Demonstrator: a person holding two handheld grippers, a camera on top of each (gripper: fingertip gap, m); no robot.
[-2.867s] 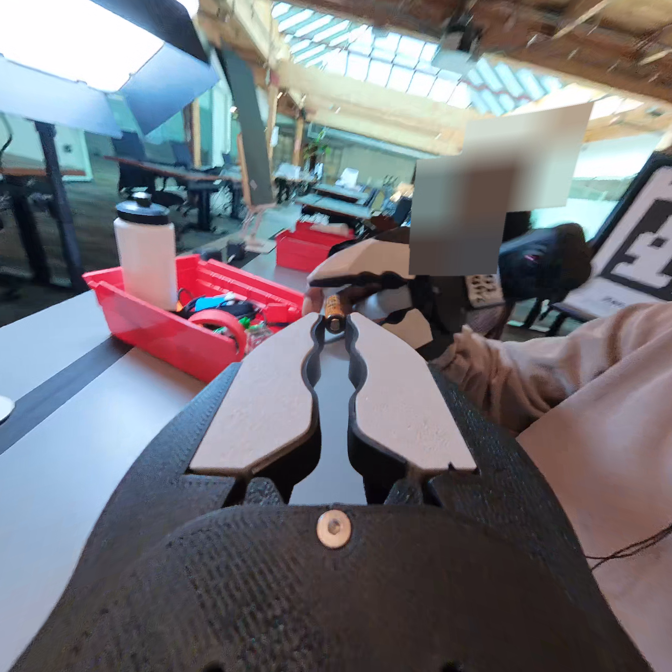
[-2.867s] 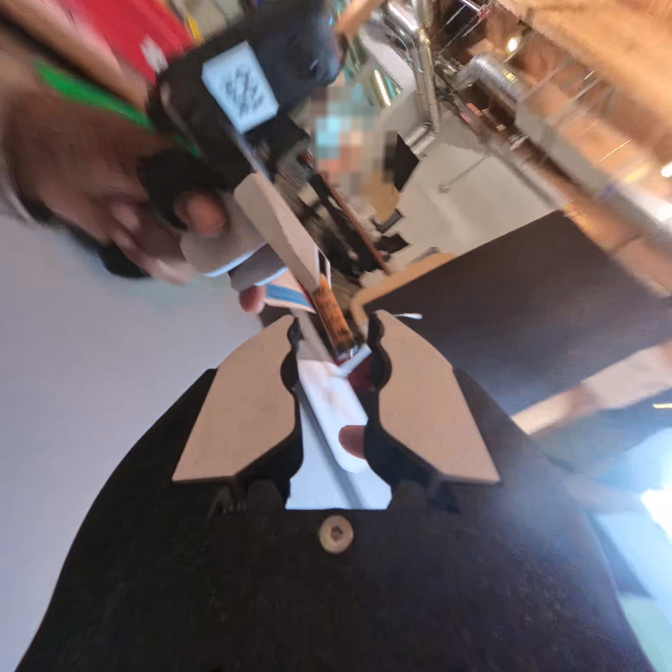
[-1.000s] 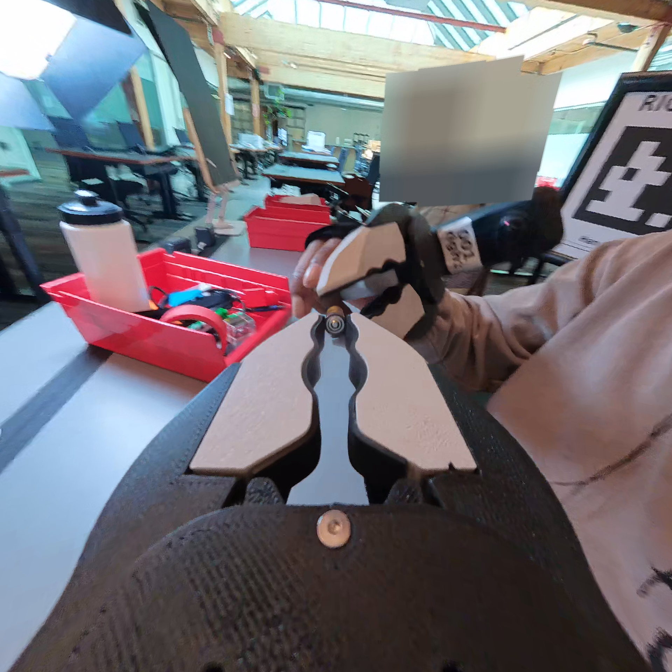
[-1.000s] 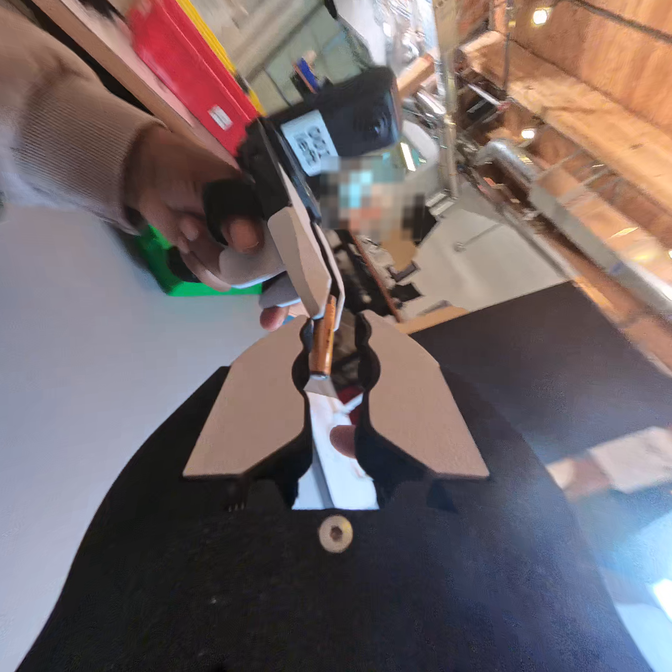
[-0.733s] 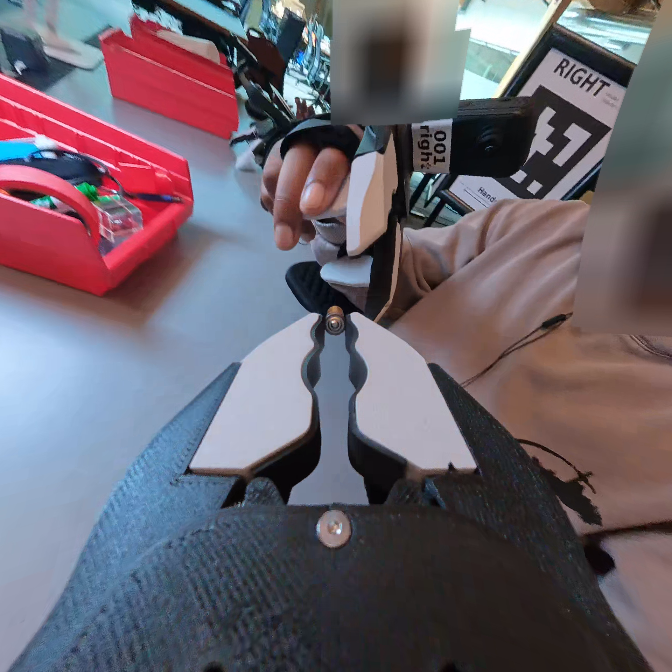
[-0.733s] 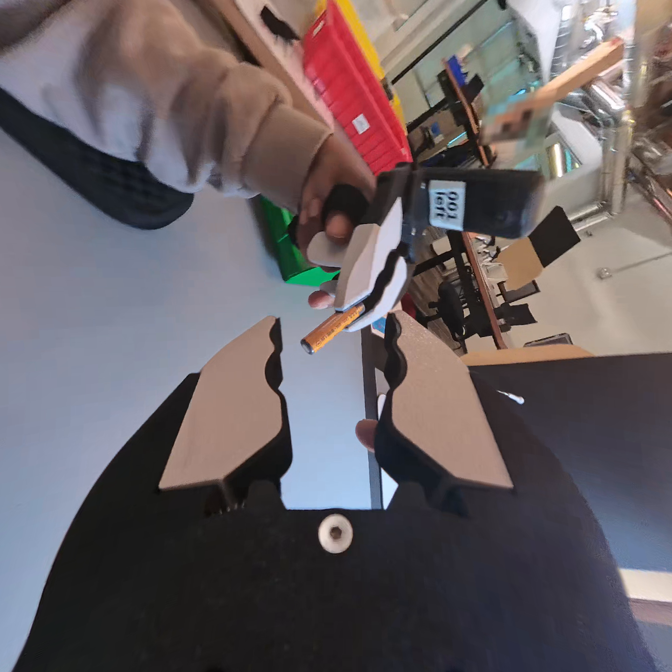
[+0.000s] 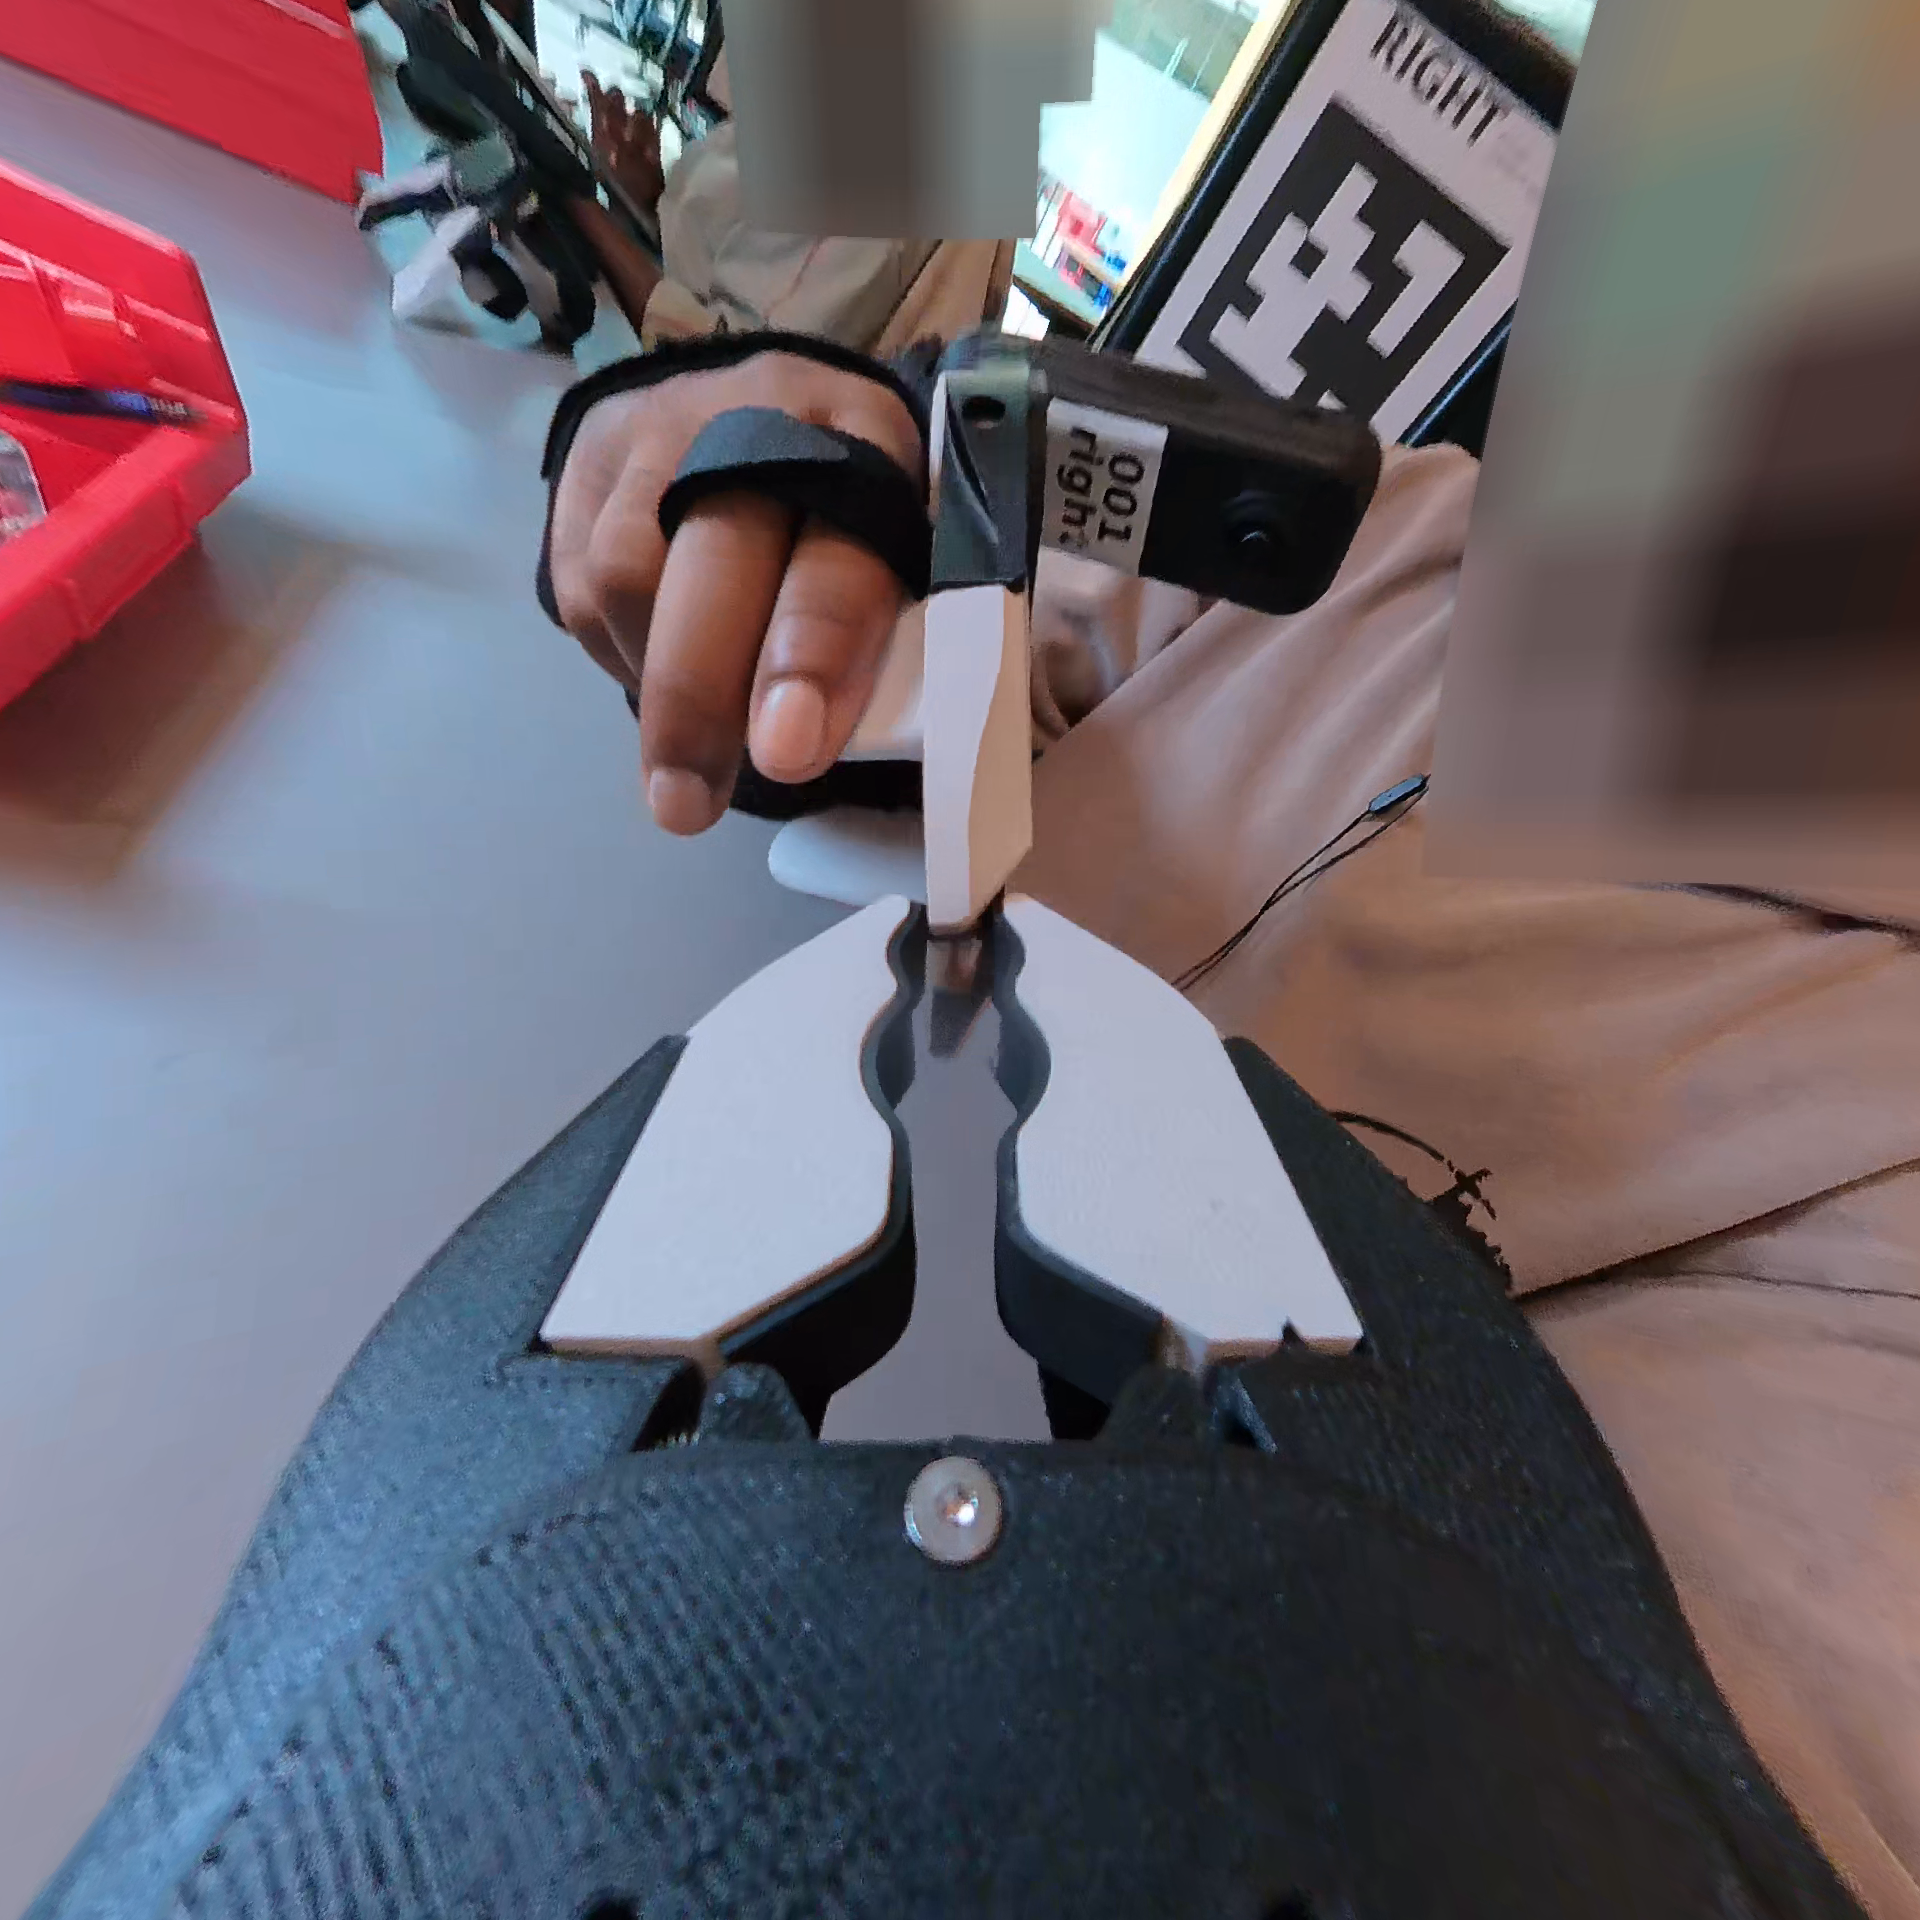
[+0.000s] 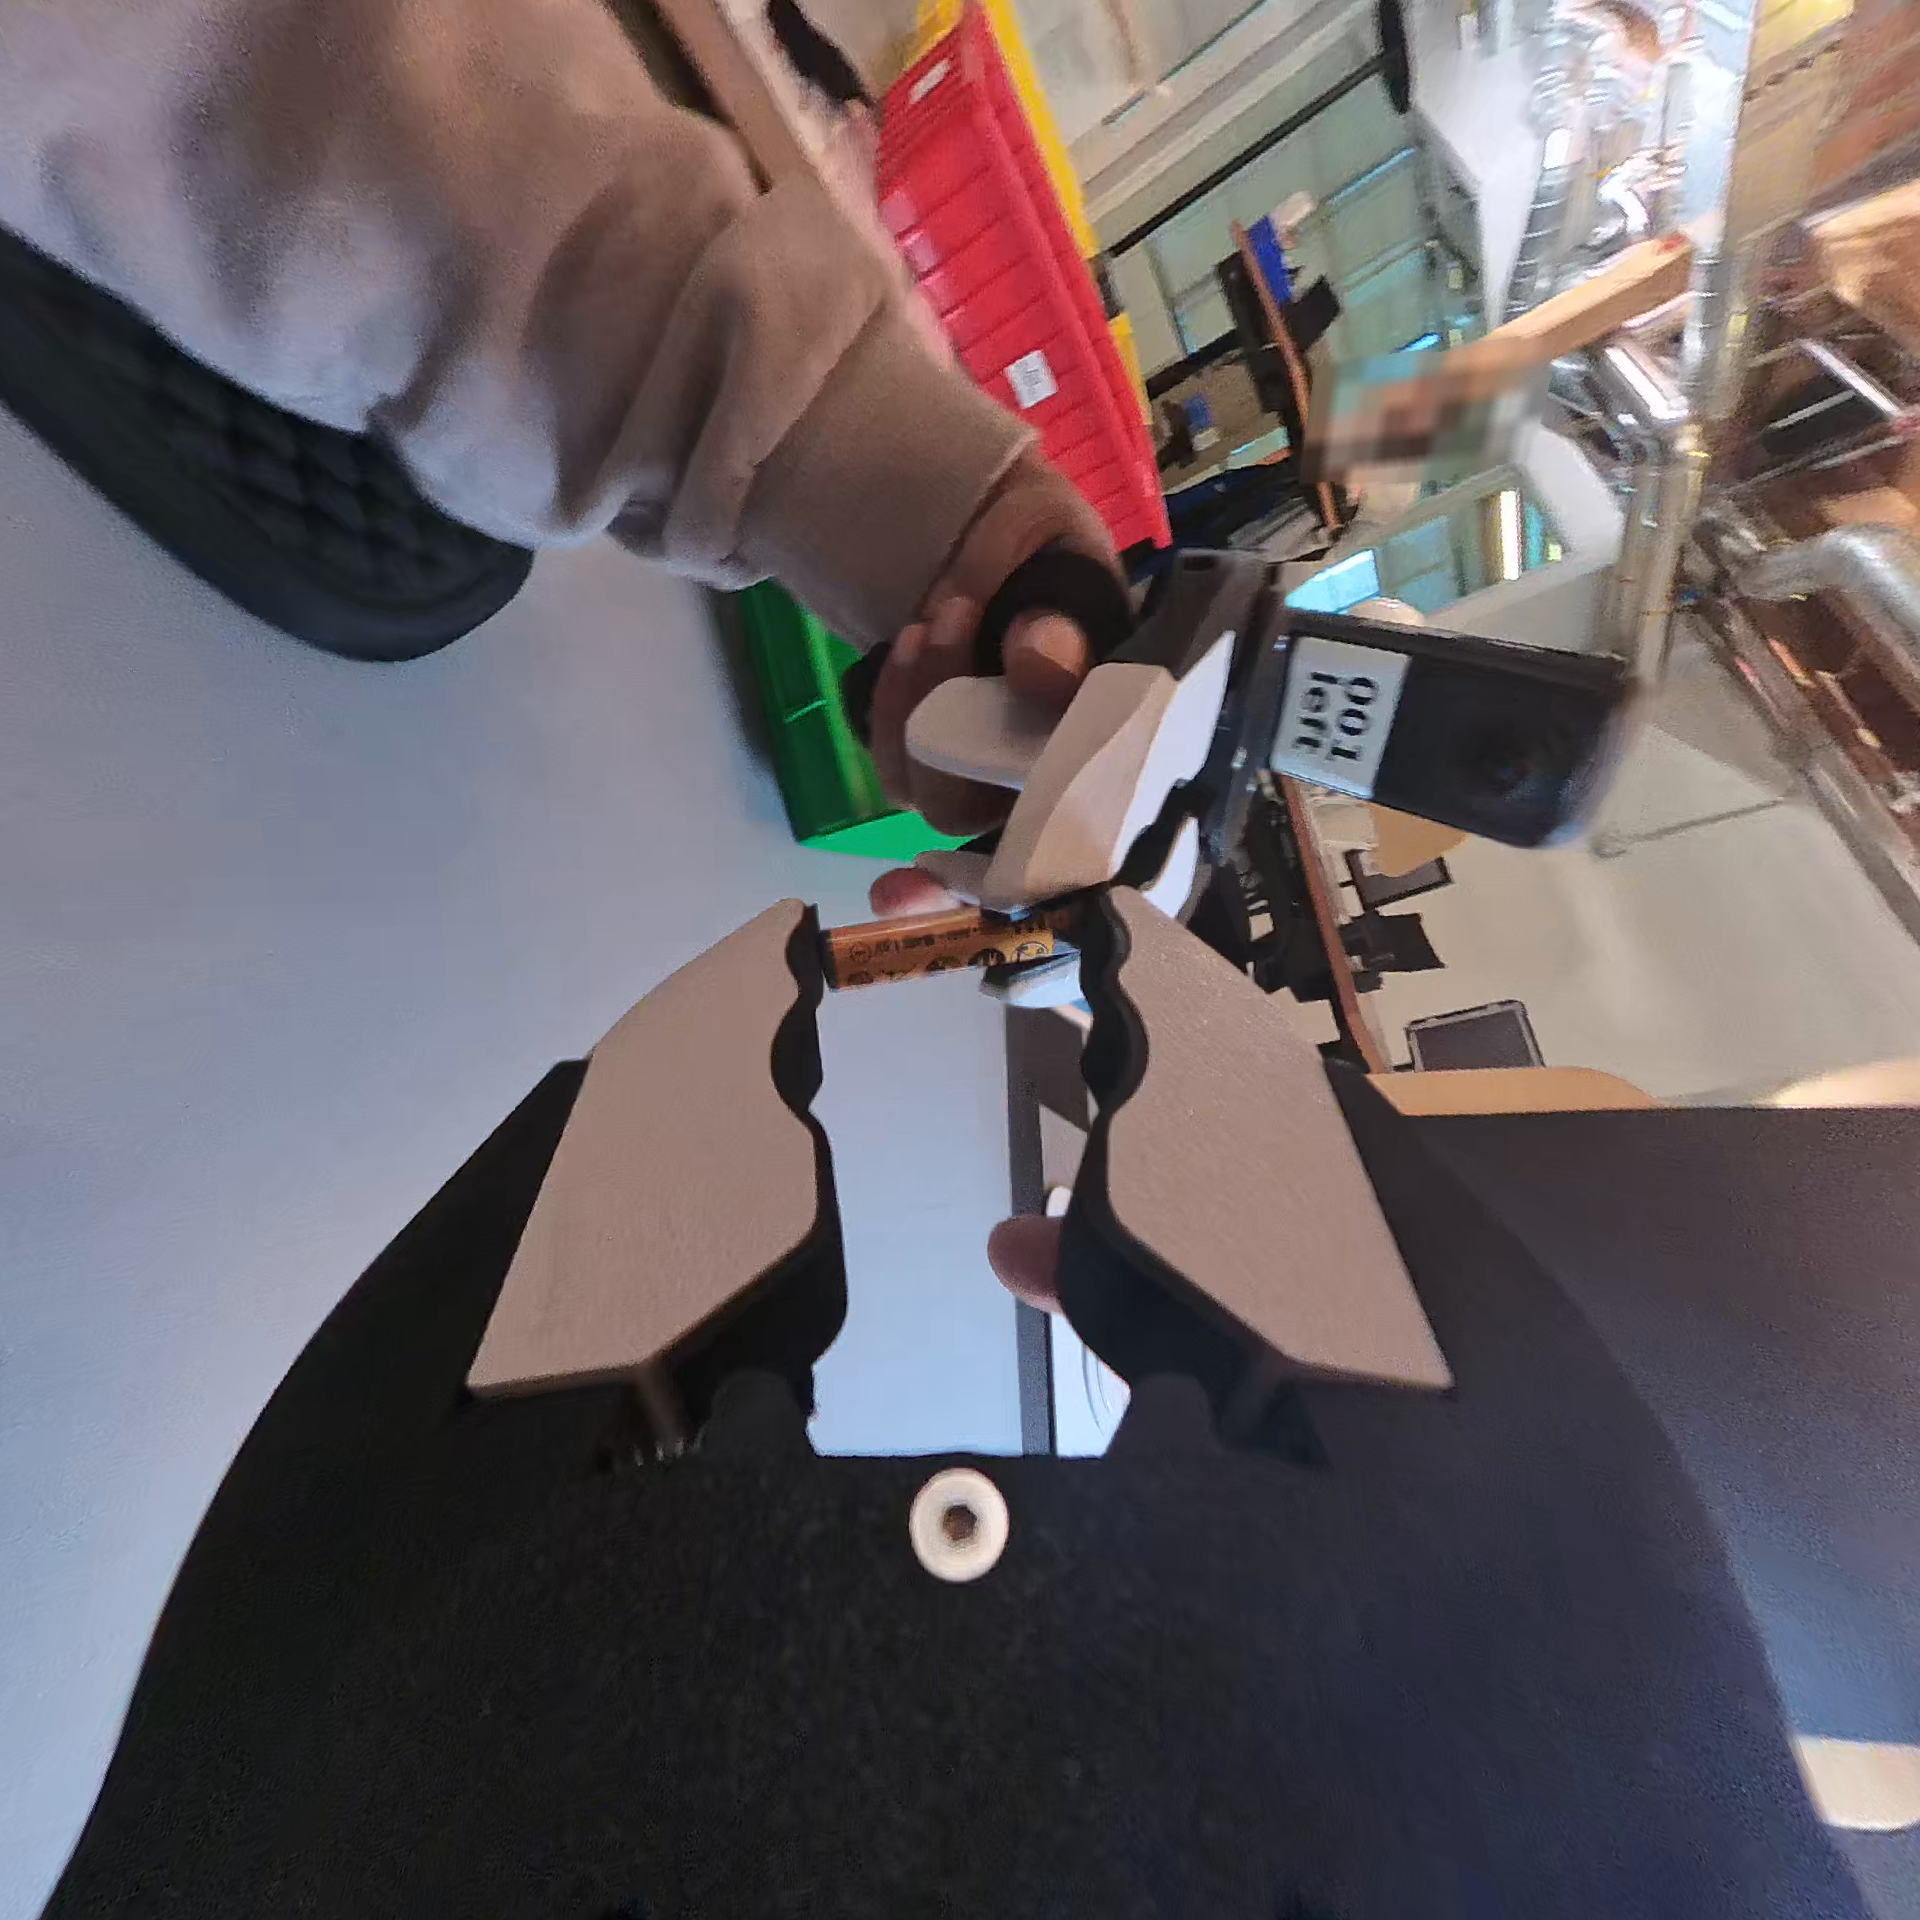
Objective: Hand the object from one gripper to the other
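Left wrist view: the left gripper (image 7: 954,940) has its fingers (image 7: 769,1132) drawn nearly together and clamped on the battery (image 7: 951,961), of which only a dark sliver shows at the tips. The right gripper (image 7: 971,883) comes down from 12 o'clock, edge-on, its pale finger tip touching the battery's spot. The person's right hand (image 7: 717,582) grips its handle above the grey surface (image 7: 312,935). A red bin (image 7: 94,520) sits at 9 to 10 o'clock, well apart.

Right wrist view: the right gripper (image 8: 956,961) has its fingers (image 8: 675,1164) apart, a clear gap between them. The orange battery (image 8: 935,948) lies crosswise in that gap at the very tips, its free end touching or nearly touching the left-hand finger, its other end pinched by the left gripper (image 8: 1023,940), which reaches in from 1 o'clock. The left hand (image 8: 977,717) holds it. A green bin (image 8: 821,727) stands behind at 11 o'clock.

My judgement: the step in hand is the receiving grasp. The battery lies across the gap, so closing now would squeeze it end to end, a slippery hold on a round thing. Better to turn the right wrist so the finger faces meet its long sides on the free orange half, clear of the left tips, and seat it in a scallop. The left gripper should open only once the right is firm, then draw straight back toward 1 o'clock.
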